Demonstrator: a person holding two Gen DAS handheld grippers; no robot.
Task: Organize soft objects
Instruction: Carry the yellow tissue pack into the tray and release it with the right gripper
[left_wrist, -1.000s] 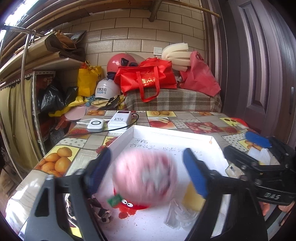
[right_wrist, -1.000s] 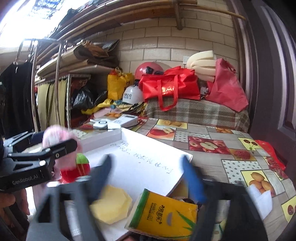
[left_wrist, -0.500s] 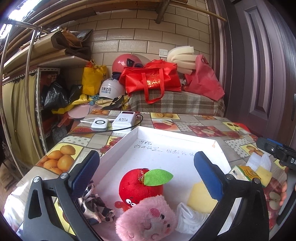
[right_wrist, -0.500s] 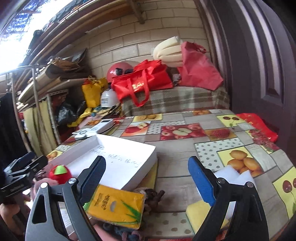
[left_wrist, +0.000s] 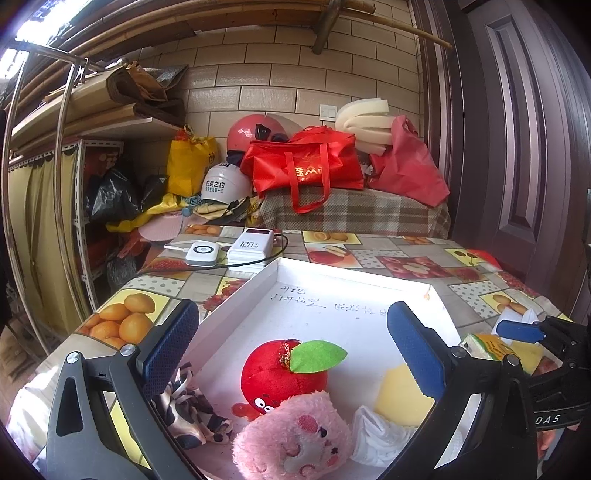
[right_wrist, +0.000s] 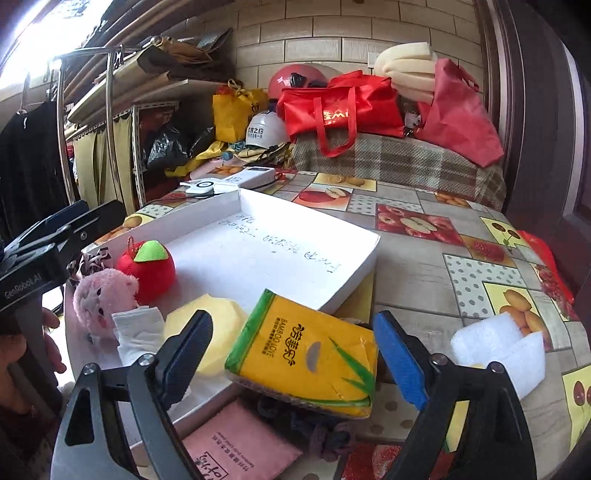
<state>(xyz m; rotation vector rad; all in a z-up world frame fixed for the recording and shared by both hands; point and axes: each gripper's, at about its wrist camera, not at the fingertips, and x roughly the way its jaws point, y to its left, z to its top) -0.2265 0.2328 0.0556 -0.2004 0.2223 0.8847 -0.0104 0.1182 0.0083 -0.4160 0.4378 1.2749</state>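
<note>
Left wrist view: the left gripper (left_wrist: 291, 345) stands spread wide and empty over the white tray (left_wrist: 334, 275), where the pink plush (left_wrist: 293, 437) lies touching the red apple plush (left_wrist: 282, 371). Right wrist view: the right gripper (right_wrist: 291, 356), jaws just closing but clear, straddles the yellow tissue pack (right_wrist: 306, 350) beside the tray's rim.

left gripper (left_wrist: 291, 350) – jaws spread wide, just finished opening, nothing between pads, black arms fill lower corners of its own view. also shows at left edge of right view, bare hand (right_wrist: 48, 339) under it.

right gripper (right_wrist: 291, 356) – jaws apart, just been closing a bit, pads not pressing anything. blue tip pokes in at right edge of left view.
</note>
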